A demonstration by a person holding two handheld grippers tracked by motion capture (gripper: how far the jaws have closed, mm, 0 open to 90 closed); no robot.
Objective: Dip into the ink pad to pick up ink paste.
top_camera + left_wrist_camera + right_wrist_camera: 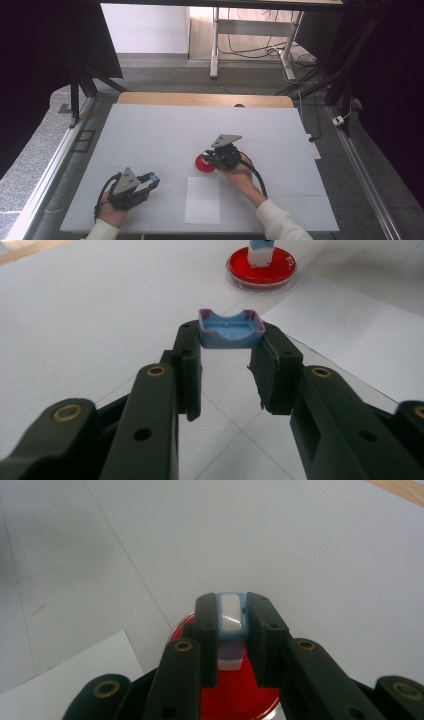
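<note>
I see a white table [150,130] from above, with a person's two forearms coming in from the near edge. In my left gripper [150,178], at the near left of the table, the jaws are closed on a small blue cap [231,330], a shallow tray-shaped piece with purplish edges, pinched by its two ends between the fingertips and held just above the tabletop. In my right gripper [212,158], near the middle of the table, the jaws are clamped on the sides of a small upright stamp [231,612], light blue with a white top face and a white lower part. The stamp stands over a round red dish [204,164]; from the left gripper view its white base appears to rest on the red surface inside a clear rim. The dish sits just left of the right hand [240,172]. A white sheet of paper [202,200] lies flat on the table just near of the dish, between the two hands. The left gripper and its cap are well apart from the dish, to its near left.
</note>
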